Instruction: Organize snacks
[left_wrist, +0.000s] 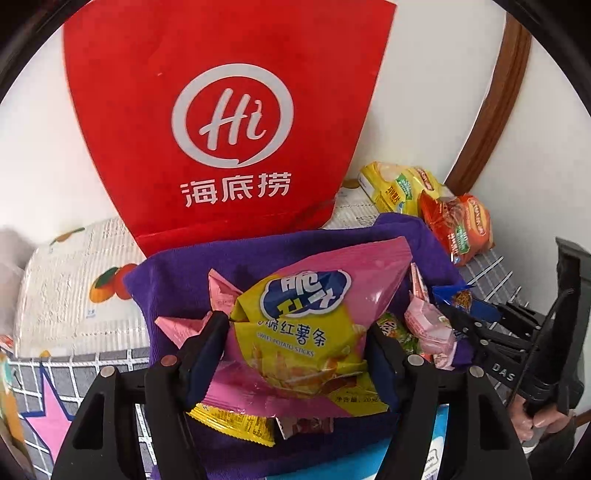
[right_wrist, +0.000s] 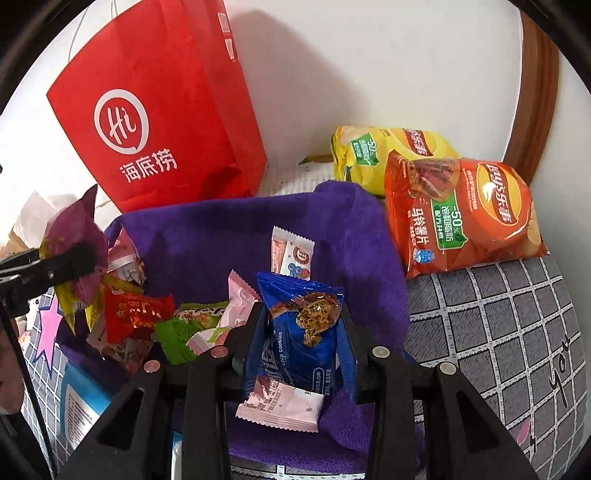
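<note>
The left gripper (left_wrist: 295, 343) clamps the pink-and-yellow foil sweet-potato-stick bag (left_wrist: 306, 325); the right gripper (right_wrist: 301, 339) pinches the blue plastic cookie packet (right_wrist: 299, 332). Lower both gently toward the purple cloth basket (right_wrist: 229, 236) at twelve o'clock, and avoid crushing them.

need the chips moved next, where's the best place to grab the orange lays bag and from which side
Grip the orange Lay's bag at its crimped lower edge, coming from the open checked cloth side. It lies flat and puffy; the yellow bag and wall block the far side.

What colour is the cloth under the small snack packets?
The cloth is purple, plain with no pattern. It shows best in the right wrist view.
</note>
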